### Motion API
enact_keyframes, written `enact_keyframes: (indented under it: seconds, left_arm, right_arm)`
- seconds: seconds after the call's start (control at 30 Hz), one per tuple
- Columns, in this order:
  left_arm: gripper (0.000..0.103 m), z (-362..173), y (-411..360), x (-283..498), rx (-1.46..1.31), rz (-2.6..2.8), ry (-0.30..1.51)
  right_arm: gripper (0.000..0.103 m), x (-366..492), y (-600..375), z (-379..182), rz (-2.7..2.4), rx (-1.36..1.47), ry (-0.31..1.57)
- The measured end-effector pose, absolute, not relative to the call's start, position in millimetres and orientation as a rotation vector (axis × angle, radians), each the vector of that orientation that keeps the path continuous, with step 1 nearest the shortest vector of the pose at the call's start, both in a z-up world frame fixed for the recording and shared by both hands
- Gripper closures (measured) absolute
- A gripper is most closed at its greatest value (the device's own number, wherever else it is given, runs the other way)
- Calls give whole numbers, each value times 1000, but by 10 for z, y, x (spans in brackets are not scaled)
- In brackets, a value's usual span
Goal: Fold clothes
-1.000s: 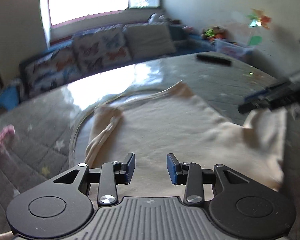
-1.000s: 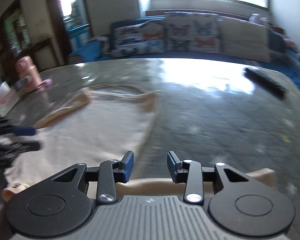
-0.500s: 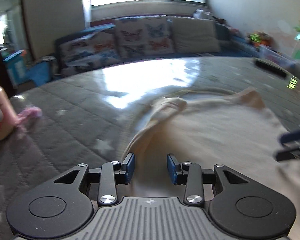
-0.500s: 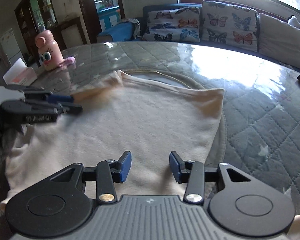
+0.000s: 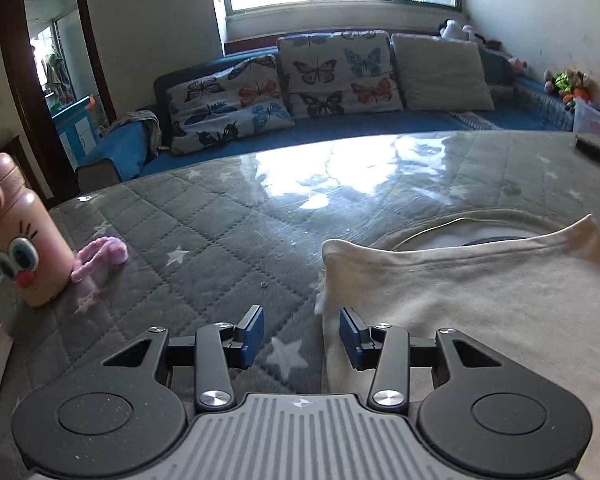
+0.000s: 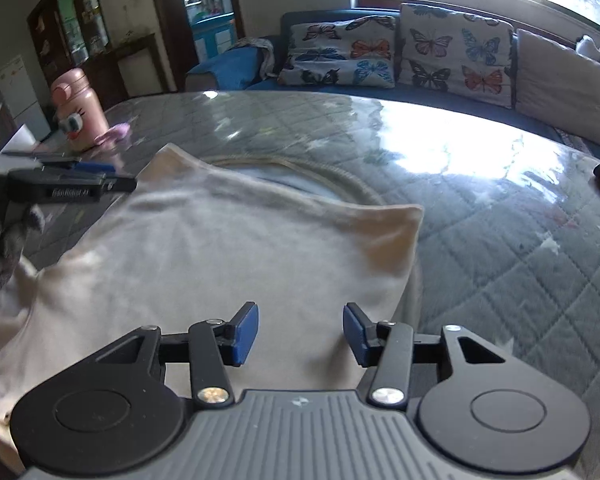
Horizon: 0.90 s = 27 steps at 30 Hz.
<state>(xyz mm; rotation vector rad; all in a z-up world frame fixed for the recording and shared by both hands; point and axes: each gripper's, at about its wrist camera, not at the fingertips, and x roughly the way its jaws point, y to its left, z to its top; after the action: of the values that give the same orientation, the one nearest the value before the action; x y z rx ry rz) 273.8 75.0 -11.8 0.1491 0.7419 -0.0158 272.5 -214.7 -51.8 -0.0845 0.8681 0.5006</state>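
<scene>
The cream shirt (image 6: 228, 264) looks soft, light and floppy, best pinched at its side edges; both tools, left (image 5: 302, 334) and right (image 6: 300, 330), have just been opening and hold nothing.

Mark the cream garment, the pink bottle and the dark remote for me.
cream garment (image 6: 228, 264): right wrist view, middle of the folded cloth.
pink bottle (image 5: 16, 240): left wrist view, on its cartoon face.
dark remote (image 5: 596, 148): left wrist view, its top side.
</scene>
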Motion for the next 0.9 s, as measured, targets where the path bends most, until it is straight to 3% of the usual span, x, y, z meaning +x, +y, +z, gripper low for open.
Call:
enact_keyframes:
  seconds: [0.37,0.9]
  left_arm:
    - [56,-120,761,2832,165,19,717]
    - [54,8,156,1282,284,-306,671]
  right_arm:
    - [55,3162,-2168,-561,427,-78,828]
    - [44,2088,-1773,-319,631,-243,894]
